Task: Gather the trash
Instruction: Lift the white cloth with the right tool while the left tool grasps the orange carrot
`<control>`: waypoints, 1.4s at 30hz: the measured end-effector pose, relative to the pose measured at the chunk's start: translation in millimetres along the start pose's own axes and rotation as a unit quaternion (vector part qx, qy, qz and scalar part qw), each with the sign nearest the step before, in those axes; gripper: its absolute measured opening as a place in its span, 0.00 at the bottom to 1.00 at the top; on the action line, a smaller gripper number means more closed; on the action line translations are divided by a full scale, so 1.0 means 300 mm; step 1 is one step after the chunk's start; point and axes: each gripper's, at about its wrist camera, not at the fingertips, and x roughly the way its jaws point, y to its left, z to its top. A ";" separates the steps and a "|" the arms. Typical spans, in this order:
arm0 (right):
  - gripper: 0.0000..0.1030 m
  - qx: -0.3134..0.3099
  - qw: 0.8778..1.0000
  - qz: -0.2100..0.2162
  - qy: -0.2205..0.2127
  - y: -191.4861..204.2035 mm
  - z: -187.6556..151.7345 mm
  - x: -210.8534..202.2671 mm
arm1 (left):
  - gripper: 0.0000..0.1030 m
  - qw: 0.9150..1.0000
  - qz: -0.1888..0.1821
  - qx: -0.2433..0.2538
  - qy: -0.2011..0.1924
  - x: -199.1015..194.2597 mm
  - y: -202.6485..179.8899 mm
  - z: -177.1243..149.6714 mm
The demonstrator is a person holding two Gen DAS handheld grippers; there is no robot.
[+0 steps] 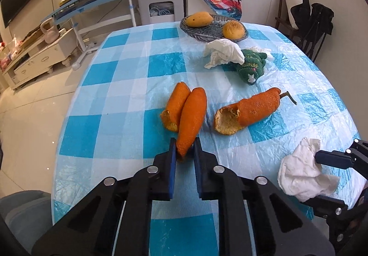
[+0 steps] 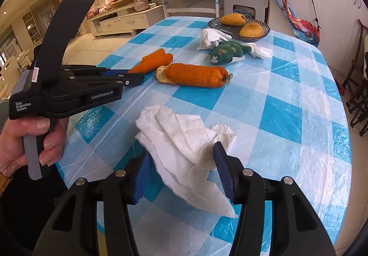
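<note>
**Peel pinched on the left, tissue sitting loose on the right**

The left gripper (image 1: 184, 148) is seen clamped on the near tip of an orange peel (image 1: 192, 118), with both blue pads squeezed against it. That peel lies on the checked tablecloth (image 1: 119, 85), stretched away toward 12 o'clock in the left wrist view and touching a second strip of peel (image 1: 174, 106) just beside it at 11 o'clock. A bigger piece of peel (image 1: 250, 110), stem end included, is found at about 2 o'clock from the gripped one, a little apart.

The right gripper (image 2: 181, 164) is held with its jaws parted around a crumpled white tissue (image 2: 184, 148). The tissue is between the fingers, but the right finger is not clearly pressed against it, so it cannot be called gripped. From the right wrist view the left gripper is spotted at 10 o'clock, held in a hand (image 2: 34, 141).

Farther up the table, around 1 o'clock, another tissue (image 1: 224, 53) is bunched against a green knitted toy (image 1: 251, 65), with more tissue poking out behind the toy. Beyond those, a woven dish (image 1: 207, 30) with two yellow fruits (image 1: 199, 19) is set near the far edge.
</note>
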 end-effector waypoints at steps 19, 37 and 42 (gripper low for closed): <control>0.44 -0.002 1.000 0.004 -0.007 0.023 -0.033 -0.023 | 0.52 0.999 0.029 0.033 0.004 -0.122 -0.025 -0.128; 0.22 -0.004 1.000 0.002 -0.015 0.027 -0.038 -0.023 | 0.12 0.998 -0.030 -0.054 0.006 -0.142 0.083 -0.162; 0.18 0.009 0.999 0.022 -0.024 0.030 -0.038 -0.046 | 0.12 0.995 -0.048 -0.084 -0.004 -0.193 0.112 -0.194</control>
